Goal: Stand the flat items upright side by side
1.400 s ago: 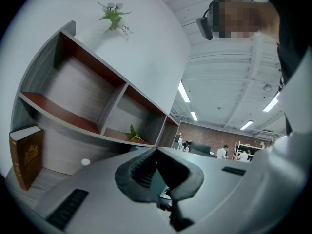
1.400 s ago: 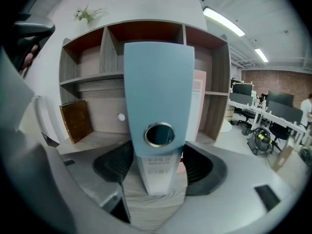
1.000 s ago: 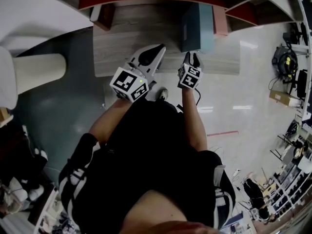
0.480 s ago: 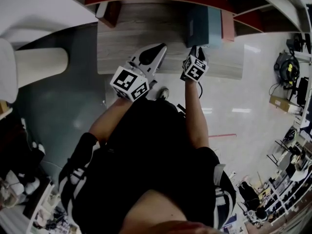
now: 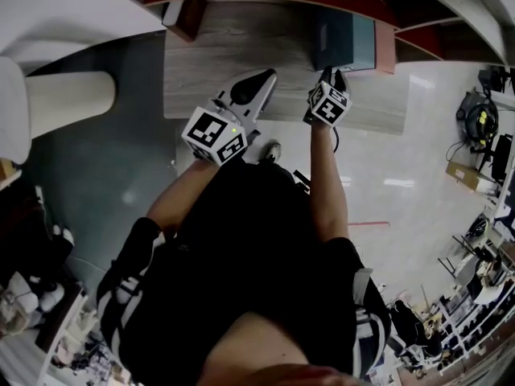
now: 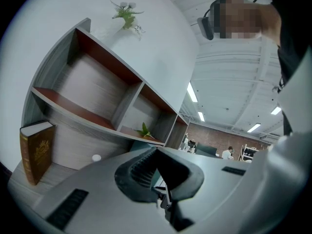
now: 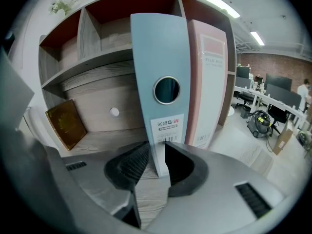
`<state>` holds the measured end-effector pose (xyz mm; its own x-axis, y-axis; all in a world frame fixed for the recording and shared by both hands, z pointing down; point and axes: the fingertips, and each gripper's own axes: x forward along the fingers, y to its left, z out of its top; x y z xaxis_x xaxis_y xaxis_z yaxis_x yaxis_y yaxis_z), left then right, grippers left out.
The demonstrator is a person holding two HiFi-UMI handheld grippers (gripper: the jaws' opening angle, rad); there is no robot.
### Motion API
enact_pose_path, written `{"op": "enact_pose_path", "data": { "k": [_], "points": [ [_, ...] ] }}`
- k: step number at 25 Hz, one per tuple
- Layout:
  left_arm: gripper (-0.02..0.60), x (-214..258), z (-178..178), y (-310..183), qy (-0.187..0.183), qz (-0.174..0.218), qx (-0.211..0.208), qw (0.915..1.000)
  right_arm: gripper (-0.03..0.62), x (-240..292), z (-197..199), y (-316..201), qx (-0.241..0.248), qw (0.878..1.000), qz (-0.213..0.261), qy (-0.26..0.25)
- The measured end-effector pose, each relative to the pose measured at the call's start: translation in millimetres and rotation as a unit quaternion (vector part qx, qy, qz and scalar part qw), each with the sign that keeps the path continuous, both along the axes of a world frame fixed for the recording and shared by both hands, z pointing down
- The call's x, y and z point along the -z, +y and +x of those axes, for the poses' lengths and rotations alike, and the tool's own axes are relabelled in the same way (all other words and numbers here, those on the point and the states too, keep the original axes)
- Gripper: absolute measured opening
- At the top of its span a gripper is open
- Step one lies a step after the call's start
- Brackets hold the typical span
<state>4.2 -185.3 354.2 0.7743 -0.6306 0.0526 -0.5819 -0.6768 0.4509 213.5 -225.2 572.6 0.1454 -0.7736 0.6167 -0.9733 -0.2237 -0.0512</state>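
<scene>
Overhead, left gripper (image 5: 259, 77) and right gripper (image 5: 334, 75) at the shelf (image 5: 233, 47), top centre; left gripper view, jaws together on nothing; right gripper view, jaws clamped on the upright blue binder (image 7: 161, 57), centre frame, beside a pink binder (image 7: 212, 82).

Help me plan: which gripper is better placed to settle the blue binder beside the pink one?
Right. The right gripper clamps the blue binder next to the pink binder; the left gripper is shut, empty.
</scene>
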Motion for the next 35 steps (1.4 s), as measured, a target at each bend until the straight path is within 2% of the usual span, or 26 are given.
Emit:
{"op": "enact_pose_path", "data": {
  "k": [8, 10, 13, 16, 19, 25, 29, 35],
  "points": [
    [0.021, 6.9, 2.5, 4.4, 0.000, 0.008, 0.004, 1.0000, 0.118, 9.3, -1.2, 12.1, 0.027, 0.999, 0.011, -0.019],
    [0.021, 10.1, 5.3, 7.2, 0.001, 0.013, 0.005, 0.9999, 0.074, 22.2, -1.3, 21.4, 0.037, 0.999, 0.023, -0.033],
    [0.021, 17.1, 11.3, 11.5, 0.003, 0.021, 0.005, 0.9998, 0.041, 51.5, -1.7, 36.7, 0.051, 0.996, 0.048, -0.051],
    [0.021, 27.4, 15.8, 19.3, 0.002, 0.034, 0.003, 0.9994, 0.029, 91.3, -3.5, 54.8, 0.066, 0.994, 0.082, -0.038],
    [0.021, 35.9, 21.3, 28.4, 0.002, 0.042, 0.005, 0.9991, 0.026, 137.3, -5.2, 78.6, 0.089, 0.989, 0.114, -0.027],
    [0.021, 54.6, 32.8, 46.9, 0.001, 0.059, 0.000, 0.9983, 0.026, 203.1, -12.1, 134.7, 0.113, 0.980, 0.158, -0.047],
    [0.021, 54.1, 40.0, 58.1, -0.005, 0.065, -0.005, 0.9979, 0.026, 212.1, -19.5, 153.3, 0.125, 0.977, 0.164, -0.051],
    [0.021, 52.1, 50.5, 67.6, -0.012, 0.066, -0.012, 0.9977, 0.026, 216.6, -11.5, 153.1, 0.125, 0.975, 0.174, -0.052]
  ]
}}
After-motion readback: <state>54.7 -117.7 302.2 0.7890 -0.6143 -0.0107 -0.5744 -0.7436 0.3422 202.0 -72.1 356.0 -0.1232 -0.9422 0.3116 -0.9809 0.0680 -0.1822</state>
